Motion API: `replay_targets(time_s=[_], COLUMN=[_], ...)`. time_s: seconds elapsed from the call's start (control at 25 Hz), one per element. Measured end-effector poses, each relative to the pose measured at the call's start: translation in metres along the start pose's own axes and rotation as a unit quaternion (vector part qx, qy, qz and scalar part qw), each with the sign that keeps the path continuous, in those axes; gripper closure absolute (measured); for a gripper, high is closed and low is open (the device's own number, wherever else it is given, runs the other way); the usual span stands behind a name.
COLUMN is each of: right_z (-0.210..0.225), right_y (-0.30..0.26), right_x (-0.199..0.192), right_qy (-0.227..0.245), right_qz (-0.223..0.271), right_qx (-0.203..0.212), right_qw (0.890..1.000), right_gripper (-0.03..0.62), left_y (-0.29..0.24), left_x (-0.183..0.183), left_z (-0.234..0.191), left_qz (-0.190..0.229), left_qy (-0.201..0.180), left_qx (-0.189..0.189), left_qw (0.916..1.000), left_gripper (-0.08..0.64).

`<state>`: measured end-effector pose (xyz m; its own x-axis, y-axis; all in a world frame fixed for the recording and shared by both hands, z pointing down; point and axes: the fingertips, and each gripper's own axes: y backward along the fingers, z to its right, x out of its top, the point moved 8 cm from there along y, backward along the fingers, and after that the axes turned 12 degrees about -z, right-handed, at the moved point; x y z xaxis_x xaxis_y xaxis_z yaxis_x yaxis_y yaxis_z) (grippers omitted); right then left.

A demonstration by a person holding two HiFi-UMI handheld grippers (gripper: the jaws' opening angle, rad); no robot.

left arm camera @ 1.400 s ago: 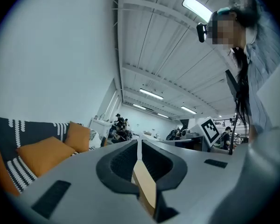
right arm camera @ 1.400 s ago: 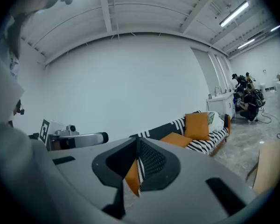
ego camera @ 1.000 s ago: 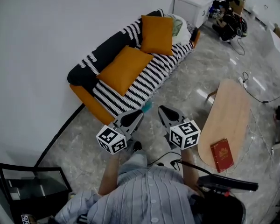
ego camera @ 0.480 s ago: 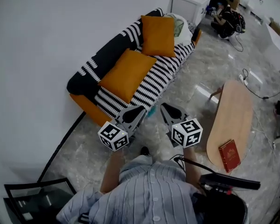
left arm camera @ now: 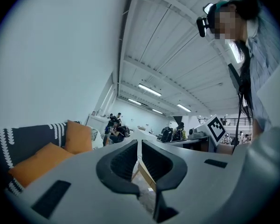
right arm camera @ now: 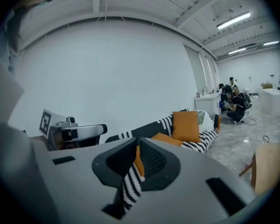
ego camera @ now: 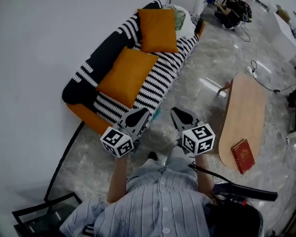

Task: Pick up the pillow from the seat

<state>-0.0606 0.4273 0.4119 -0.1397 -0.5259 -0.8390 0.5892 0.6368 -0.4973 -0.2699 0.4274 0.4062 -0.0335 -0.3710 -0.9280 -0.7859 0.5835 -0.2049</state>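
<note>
Two grippers: left gripper (ego camera: 137, 116), right gripper (ego camera: 179, 116), jaws both pressed together, nothing held. Orange pillow (ego camera: 126, 76) on striped sofa (ego camera: 160, 81) ahead of jaws, well apart.

On sofa seat (ego camera: 163, 76): near pillow (ego camera: 127, 75), far pillow (ego camera: 158, 30).
Both plain orange, square. Near pillow lies slanted at 11 o'clock; far pillow stands propped upright at 12 o'clock. Seat cover is black-and-white striped.

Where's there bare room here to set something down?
Most of the wooden table is bare beyond the red book. The floor between sofa and table is open. The sofa is crowded: near orange pillow and far orange pillow leave only a striped front strip.
</note>
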Motion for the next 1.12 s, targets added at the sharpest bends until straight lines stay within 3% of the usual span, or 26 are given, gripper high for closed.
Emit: replay_targets(time_s=[0.36,0.6,0.84,1.12], right_z=[0.078,0.158,0.237,0.300], right_y=[-0.026,-0.044,-0.042,-0.046], right_x=[0.019,0.058,0.100,0.108], right_qy=[-0.011,0.024,0.035,0.030], right_qz=[-0.009,-0.016,-0.001,-0.001], right_qx=[0.002,0.017,0.033,0.049], right_qw=[1.000,0.999,0.999,0.998], right_gripper=[0.558,0.557,0.557,0.557], left_y=[-0.072,-0.148,-0.225,-0.285], left_x=[0.016,0.041,0.078,0.087], left_z=[-0.029,-0.048,-0.042,-0.040], left_qz=[-0.007,0.013,0.029,0.016], left_qy=[0.007,0.019,0.011,0.006], left_qx=[0.009,0.031,0.037,0.054], left_qw=[0.9999,0.9992,0.9988,0.9984], left_gripper=[0.541,0.541,0.541,0.541])
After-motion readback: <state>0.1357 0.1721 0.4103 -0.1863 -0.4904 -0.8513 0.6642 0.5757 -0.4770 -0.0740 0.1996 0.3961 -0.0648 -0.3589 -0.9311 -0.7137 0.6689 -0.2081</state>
